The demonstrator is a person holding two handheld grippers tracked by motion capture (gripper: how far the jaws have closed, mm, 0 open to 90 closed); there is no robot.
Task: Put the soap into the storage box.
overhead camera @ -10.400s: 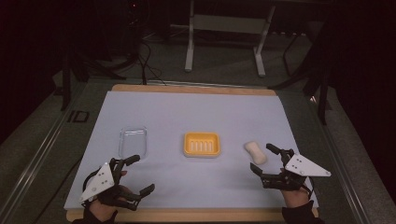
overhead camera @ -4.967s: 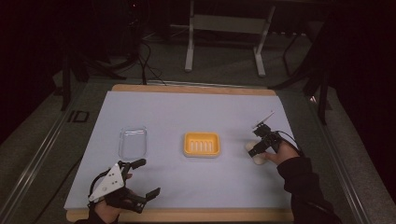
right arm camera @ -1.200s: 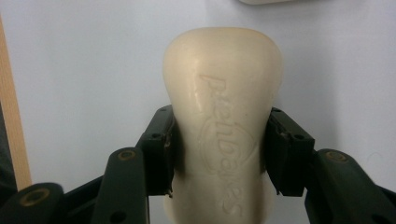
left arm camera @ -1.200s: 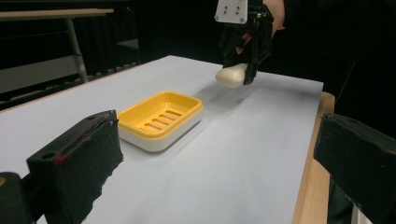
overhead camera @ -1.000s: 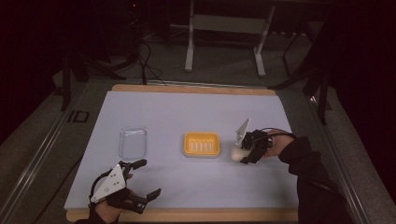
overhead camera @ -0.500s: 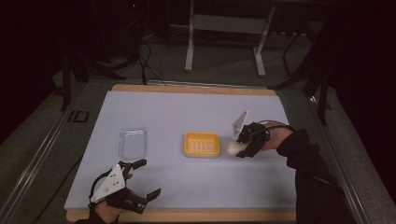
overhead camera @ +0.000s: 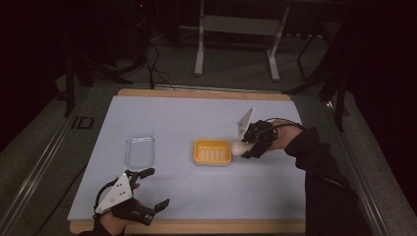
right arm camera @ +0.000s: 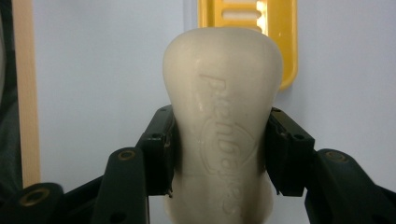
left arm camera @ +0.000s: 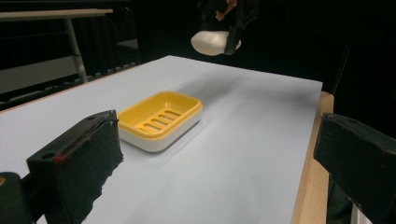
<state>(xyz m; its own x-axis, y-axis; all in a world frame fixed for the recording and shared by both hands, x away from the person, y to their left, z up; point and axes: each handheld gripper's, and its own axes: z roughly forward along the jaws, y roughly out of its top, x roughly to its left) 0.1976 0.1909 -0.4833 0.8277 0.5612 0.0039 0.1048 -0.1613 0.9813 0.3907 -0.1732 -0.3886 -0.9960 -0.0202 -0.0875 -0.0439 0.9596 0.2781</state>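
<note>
My right gripper (overhead camera: 245, 147) is shut on a cream soap bar (overhead camera: 236, 146) and holds it in the air just right of the yellow soap dish (overhead camera: 212, 151). In the right gripper view both black pads press the sides of the soap bar (right arm camera: 224, 121), with the end of the dish (right arm camera: 285, 42) beyond it and my right gripper (right arm camera: 222, 149) around the bar's lower half. My left gripper (overhead camera: 155, 188) rests open near the table's front left edge with nothing between its jaws. From the left gripper (left arm camera: 219, 158) I see the dish (left arm camera: 161, 119) and the raised soap bar (left arm camera: 212, 42).
A clear plastic lid (overhead camera: 139, 149) lies flat to the left of the dish. A pale blue mat (overhead camera: 172, 118) covers the wooden table (overhead camera: 196, 227). Dark floor, cables and a metal stand (overhead camera: 236, 29) lie beyond the far edge.
My right gripper has lifted the soap bar and carried it left, from the right side of the mat to the dish's right edge. The left gripper has stayed put.
</note>
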